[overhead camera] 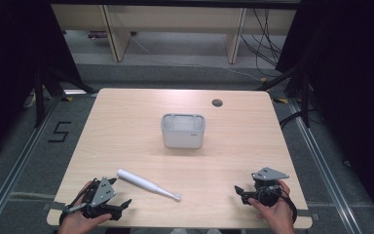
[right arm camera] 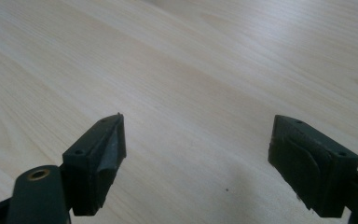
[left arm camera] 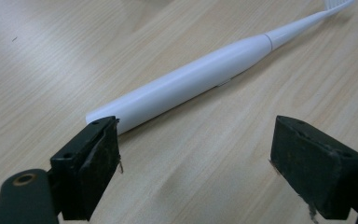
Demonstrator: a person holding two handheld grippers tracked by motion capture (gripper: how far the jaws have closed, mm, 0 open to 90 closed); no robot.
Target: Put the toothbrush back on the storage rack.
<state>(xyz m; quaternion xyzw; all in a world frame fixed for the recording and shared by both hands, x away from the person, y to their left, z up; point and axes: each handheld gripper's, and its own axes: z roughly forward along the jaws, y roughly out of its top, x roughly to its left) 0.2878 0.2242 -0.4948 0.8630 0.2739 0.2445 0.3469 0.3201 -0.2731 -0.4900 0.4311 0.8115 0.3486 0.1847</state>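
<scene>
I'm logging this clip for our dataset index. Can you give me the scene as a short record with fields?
surface: wooden table
items: white electric toothbrush lying flat; grey container upright mid-table
left hand-held gripper: open, empty, next to toothbrush's handle end
right hand-held gripper: open, empty, over bare wood
toothbrush vs container: apart, toothbrush nearer the person

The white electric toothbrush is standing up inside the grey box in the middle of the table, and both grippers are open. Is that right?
Not quite. The white electric toothbrush lies flat on the wooden table, nearer the person than the grey box, as the high view shows. The left gripper and right gripper are indeed open.
</scene>
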